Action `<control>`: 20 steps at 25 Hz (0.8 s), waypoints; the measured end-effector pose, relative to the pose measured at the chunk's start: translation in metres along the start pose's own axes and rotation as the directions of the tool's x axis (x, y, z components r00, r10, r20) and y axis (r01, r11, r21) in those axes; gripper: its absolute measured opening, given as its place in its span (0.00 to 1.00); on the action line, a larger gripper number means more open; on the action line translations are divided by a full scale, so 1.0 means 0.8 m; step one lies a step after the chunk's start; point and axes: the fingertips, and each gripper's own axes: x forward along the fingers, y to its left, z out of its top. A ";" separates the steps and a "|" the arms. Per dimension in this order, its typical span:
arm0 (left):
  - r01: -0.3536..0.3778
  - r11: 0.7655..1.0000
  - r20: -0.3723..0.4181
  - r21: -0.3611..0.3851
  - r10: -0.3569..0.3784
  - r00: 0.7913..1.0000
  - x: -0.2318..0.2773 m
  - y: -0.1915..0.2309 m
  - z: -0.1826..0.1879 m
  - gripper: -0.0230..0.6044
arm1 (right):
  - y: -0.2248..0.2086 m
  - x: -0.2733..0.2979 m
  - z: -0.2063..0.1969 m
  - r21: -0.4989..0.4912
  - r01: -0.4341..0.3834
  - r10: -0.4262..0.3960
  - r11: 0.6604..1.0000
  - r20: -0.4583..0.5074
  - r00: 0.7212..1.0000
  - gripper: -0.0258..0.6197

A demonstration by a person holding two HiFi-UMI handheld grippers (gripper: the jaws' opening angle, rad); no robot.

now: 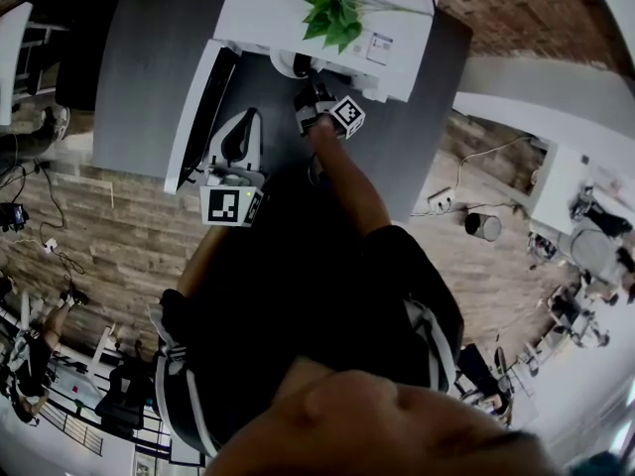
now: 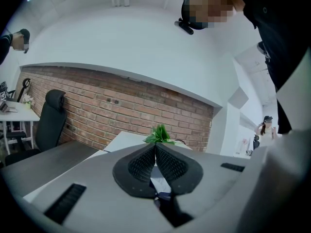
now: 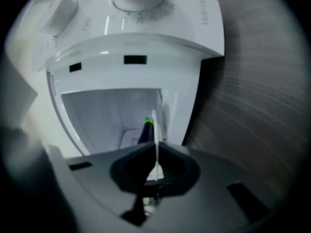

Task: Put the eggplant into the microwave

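Two claws show, and each is drawn in to a thin slit with nothing between its jaws. The left claw (image 2: 155, 148) points toward a brick wall (image 2: 121, 108), with a plant (image 2: 159, 134) showing just over its tips at 12 o'clock. The right claw (image 3: 155, 144) faces the white cavity of the open microwave (image 3: 160, 38), which stands on the grey desk (image 3: 252, 81).

The eggplant (image 3: 145, 131) is inside that cavity, just beyond the right claw's tips at about 11 o'clock. Only a dark body running up to a green cap can be seen.

It will probably handle as light and fairly stiff. Its smooth, rounded skin could slip or roll under a narrow pinch. The thick middle of the body looks the safest place to take hold of it, rather than the tapering cap end.

Much is hidden. The claw's own body covers most of the eggplant, so I cannot tell whether it lies flat, leans on the cavity wall or touches the jaw tips. The right gripper view is soft and blurred. In the head view the right arm covers the opening at 12 o'clock, so the eggplant does not show there. The door (image 1: 198, 117) appears only edge-on at 9 o'clock of the microwave.
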 end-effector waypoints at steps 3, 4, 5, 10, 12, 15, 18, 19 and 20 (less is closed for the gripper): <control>0.000 1.000 0.003 -0.002 0.000 1.000 0.001 0.001 0.001 0.10 | 0.000 0.004 0.000 0.001 0.010 -0.010 1.000 -0.006 1.000 0.10; -0.001 1.000 0.000 -0.002 0.001 1.000 0.001 0.001 0.000 0.10 | 0.000 0.005 0.000 0.000 0.011 -0.011 1.000 -0.009 1.000 0.10; -0.002 1.000 0.000 -0.001 0.002 1.000 0.001 0.002 -0.001 0.10 | 0.000 0.007 0.001 -0.002 0.012 -0.012 1.000 -0.010 1.000 0.10; -0.002 1.000 -0.008 -0.009 0.001 1.000 0.000 0.002 -0.003 0.10 | 0.002 0.009 0.001 0.002 0.018 -0.018 1.000 -0.008 1.000 0.10; -0.001 1.000 -0.007 -0.004 0.001 1.000 0.000 0.003 -0.004 0.10 | 0.002 0.011 0.001 0.007 0.020 -0.020 1.000 -0.013 1.000 0.10; 0.004 1.000 -0.001 0.004 -0.004 1.000 -0.001 0.003 -0.003 0.10 | 0.003 0.013 0.000 0.008 0.020 -0.020 1.000 -0.017 1.000 0.10; 0.003 1.000 0.005 0.001 -0.003 1.000 -0.003 0.003 -0.001 0.10 | 0.003 0.012 -0.001 0.008 0.017 -0.017 1.000 -0.018 1.000 0.10; 0.003 1.000 0.005 0.002 -0.003 1.000 -0.003 0.003 0.000 0.10 | 0.003 0.010 -0.001 0.007 0.021 -0.021 1.000 -0.017 1.000 0.10; 0.005 1.000 0.006 0.003 -0.005 1.000 -0.004 0.003 0.001 0.10 | 0.002 0.009 0.000 0.004 0.026 -0.026 1.000 -0.014 1.000 0.11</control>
